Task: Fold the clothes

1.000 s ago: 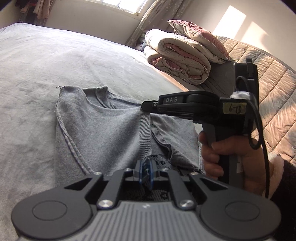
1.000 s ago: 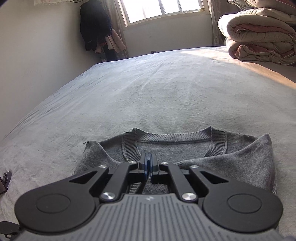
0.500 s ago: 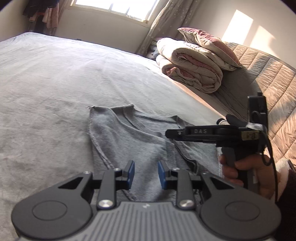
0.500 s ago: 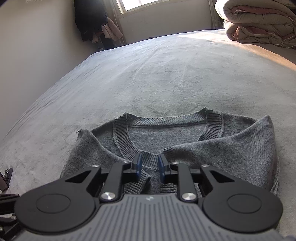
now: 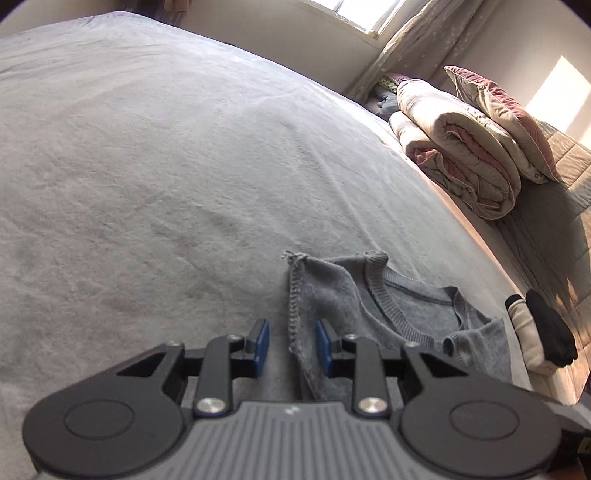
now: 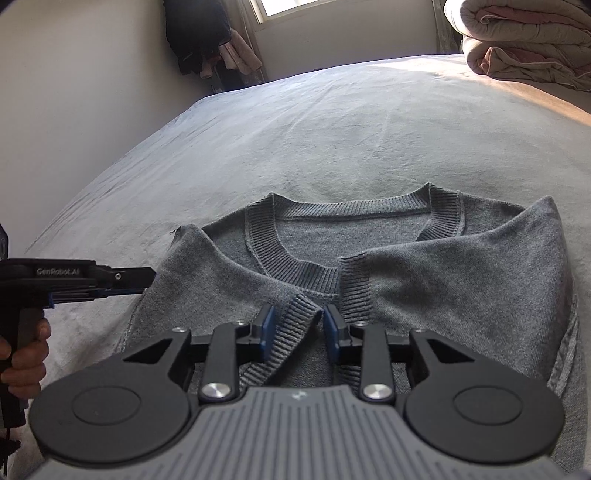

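A grey knit sweater (image 6: 436, 280) lies on the bed with both sleeves folded in over its chest and the ribbed collar facing away. My right gripper (image 6: 298, 330) is open above the middle, its blue pads either side of a ribbed cuff (image 6: 291, 328). In the left wrist view my left gripper (image 5: 291, 347) is open at the sweater's (image 5: 406, 314) left shoulder edge, whose stitched seam runs between the pads. The left gripper (image 6: 110, 284) also shows from the side in the right wrist view, held by a hand (image 6: 22, 354).
A light grey bedsheet (image 5: 147, 166) covers the wide bed. Folded quilts and a pillow (image 5: 472, 155) are stacked at the far right by a window. A black-and-white bundle (image 5: 535, 339) lies near the right bed edge. Dark clothes (image 6: 199, 33) hang in the far corner.
Both grippers went from shut on sweater fabric to open, letting the cloth drop. The left gripper has swung leftward to the shoulder edge; the right has pulled back and risen a little.
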The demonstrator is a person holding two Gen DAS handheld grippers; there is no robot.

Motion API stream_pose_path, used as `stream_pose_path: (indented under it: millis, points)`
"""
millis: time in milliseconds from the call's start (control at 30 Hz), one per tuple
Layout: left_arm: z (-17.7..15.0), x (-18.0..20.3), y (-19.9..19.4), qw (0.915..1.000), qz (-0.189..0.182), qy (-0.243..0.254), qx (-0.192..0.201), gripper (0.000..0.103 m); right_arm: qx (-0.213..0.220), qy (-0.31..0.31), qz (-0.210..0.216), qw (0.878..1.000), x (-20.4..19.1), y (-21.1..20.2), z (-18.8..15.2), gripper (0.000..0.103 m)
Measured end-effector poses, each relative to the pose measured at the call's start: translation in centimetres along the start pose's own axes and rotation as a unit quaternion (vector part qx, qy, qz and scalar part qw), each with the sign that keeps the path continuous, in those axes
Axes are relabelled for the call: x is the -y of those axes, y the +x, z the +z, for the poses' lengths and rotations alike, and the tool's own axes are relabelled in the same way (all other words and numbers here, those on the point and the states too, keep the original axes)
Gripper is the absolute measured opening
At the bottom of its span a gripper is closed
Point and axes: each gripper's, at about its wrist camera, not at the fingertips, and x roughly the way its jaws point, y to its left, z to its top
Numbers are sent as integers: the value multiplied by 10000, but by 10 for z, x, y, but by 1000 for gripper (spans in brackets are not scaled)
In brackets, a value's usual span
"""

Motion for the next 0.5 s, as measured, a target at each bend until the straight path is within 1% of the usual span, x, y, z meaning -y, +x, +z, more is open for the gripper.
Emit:
stream_pose_path:
  millis: [67, 100, 133, 167, 233, 300, 400, 500]
  points:
    - [5, -1, 9, 9999, -79, -125, 46, 26, 27, -26, -5, 10000, 0, 1, -2, 22]
    - [7, -1, 12, 9997, -142, -198, 19, 18, 44, -65, -42, 10000, 0, 1, -2, 9]
    - [8, -1, 15, 9994, -206, -271, -4, 5, 60, -104, -79, 9999, 0, 2, -2, 5]
    - [8, -1, 15, 9990, -279, -336, 45, 5, 76, -143, -116, 9998, 0, 3, -2, 5]
    - [4, 0, 9, 9982, -268, -366, 391, 4, 109, -221, -189, 9995, -1, 4, -2, 4]
    - [-1, -2, 5, 9966, -274, -466, 618, 4, 141, -299, -263, 9991, -1, 6, -2, 4]
    - [-8, 4, 12, 9977, 34, -213, 638, 4, 190, -416, -373, 9983, -1, 8, -2, 3]
    - [-13, 13, 15, 9972, 256, 121, 698, 6, 239, -533, -483, 9971, -1, 10, -3, 3]
